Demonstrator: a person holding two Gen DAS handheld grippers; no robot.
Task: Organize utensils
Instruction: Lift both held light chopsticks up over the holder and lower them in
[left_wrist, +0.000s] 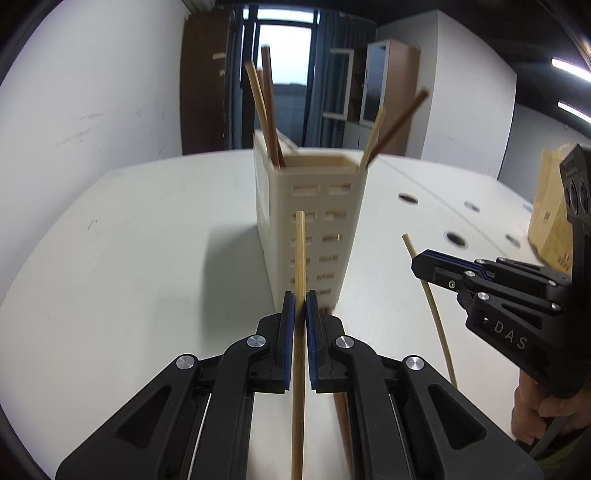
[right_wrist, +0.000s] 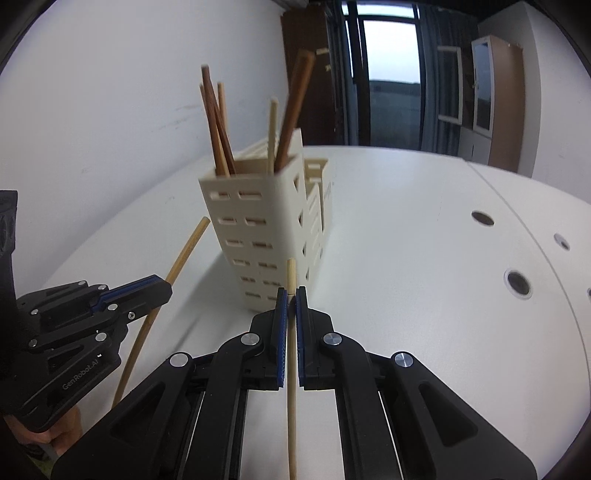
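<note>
A cream slotted utensil holder (left_wrist: 314, 221) stands on the white table (left_wrist: 147, 240) and holds several brown and pale chopsticks (left_wrist: 267, 110). It also shows in the right wrist view (right_wrist: 258, 229). My left gripper (left_wrist: 300, 295) is shut on a pale bamboo chopstick (left_wrist: 300, 251) just in front of the holder. My right gripper (right_wrist: 291, 291) is shut on another pale chopstick (right_wrist: 291, 273), to the right of the left one. The right gripper also shows in the left wrist view (left_wrist: 419, 264), and the left gripper in the right wrist view (right_wrist: 162, 291). A brown chopstick (left_wrist: 341, 413) lies on the table under my left gripper.
A brown paper bag (left_wrist: 550, 221) stands at the table's right. Round cable holes (right_wrist: 519, 282) dot the right part of the table. A white wall (right_wrist: 129, 92) runs along the left. Cabinets (right_wrist: 495, 99) and a dark window stand behind.
</note>
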